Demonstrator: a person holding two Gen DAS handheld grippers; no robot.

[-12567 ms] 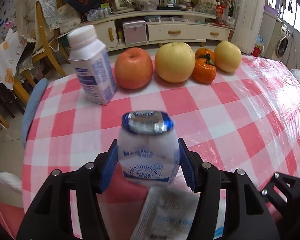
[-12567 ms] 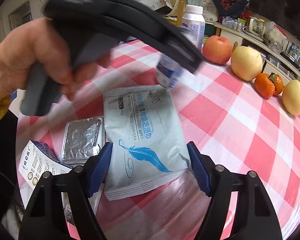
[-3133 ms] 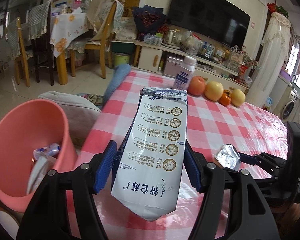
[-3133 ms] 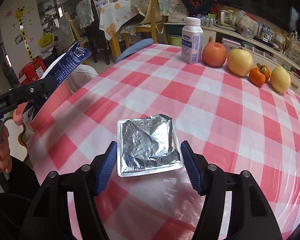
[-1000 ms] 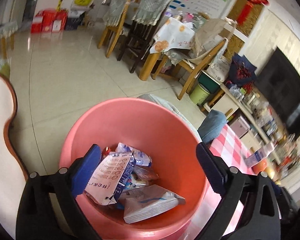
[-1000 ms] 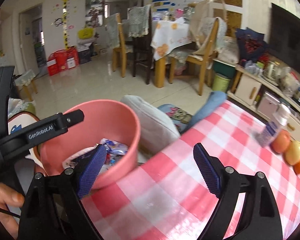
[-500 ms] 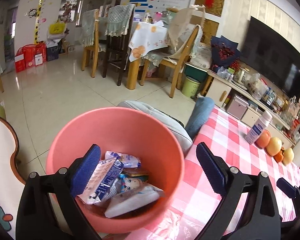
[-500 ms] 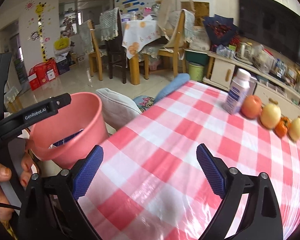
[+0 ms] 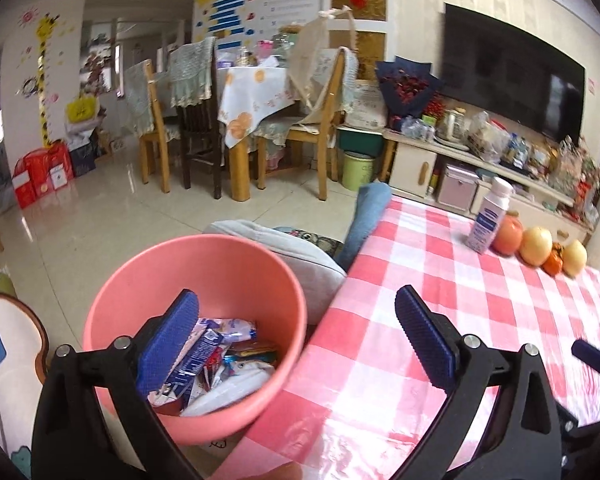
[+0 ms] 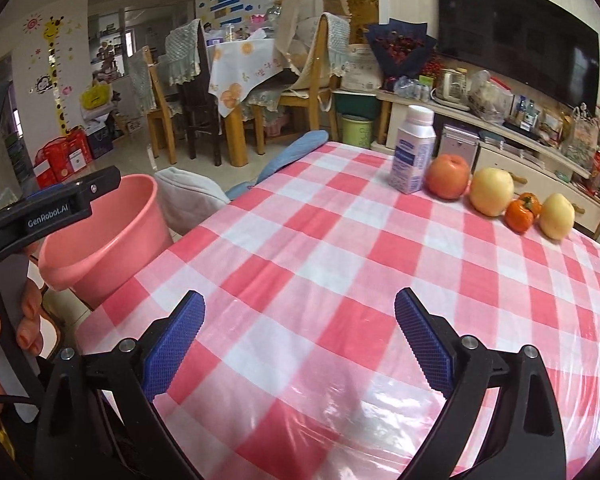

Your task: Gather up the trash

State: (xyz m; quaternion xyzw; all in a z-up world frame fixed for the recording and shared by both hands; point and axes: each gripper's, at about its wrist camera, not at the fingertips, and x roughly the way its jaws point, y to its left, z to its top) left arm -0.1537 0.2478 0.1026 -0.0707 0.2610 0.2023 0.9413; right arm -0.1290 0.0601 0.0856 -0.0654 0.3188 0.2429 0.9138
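At the far left of the left wrist view, the pink bin (image 9: 196, 280) stands on the floor just beside the table edge, and the trash (image 9: 220, 356) lies heaped in its bottom: crumpled wrappers, a blue-and-white carton, a pale packet. The left gripper (image 9: 296, 344) hangs partly over the bin's rim, its blue pads spread wide with nothing between them. From the right wrist view the same gripper's black body and the person's hand (image 10: 4, 332) that holds it show at the left edge, next to the bin.

Further right, the checked tablecloth (image 10: 340, 264) looks bare of litter across its whole near stretch. The right gripper (image 10: 298, 344) hovers over it, fingers wide apart and empty. At the far edge stand a white bottle (image 10: 414, 156) and a row of fruit (image 10: 492, 190), just beside each other (the bottle may or may not count as trash; it stands upright with its cap on).

The collecting looks close to done. To finish well, the person should sweep both cameras across the table's far side for any missed scrap, approach the bottle, if it is to go, with fingers straddling its body, and keep clear of the apple that stands against it.
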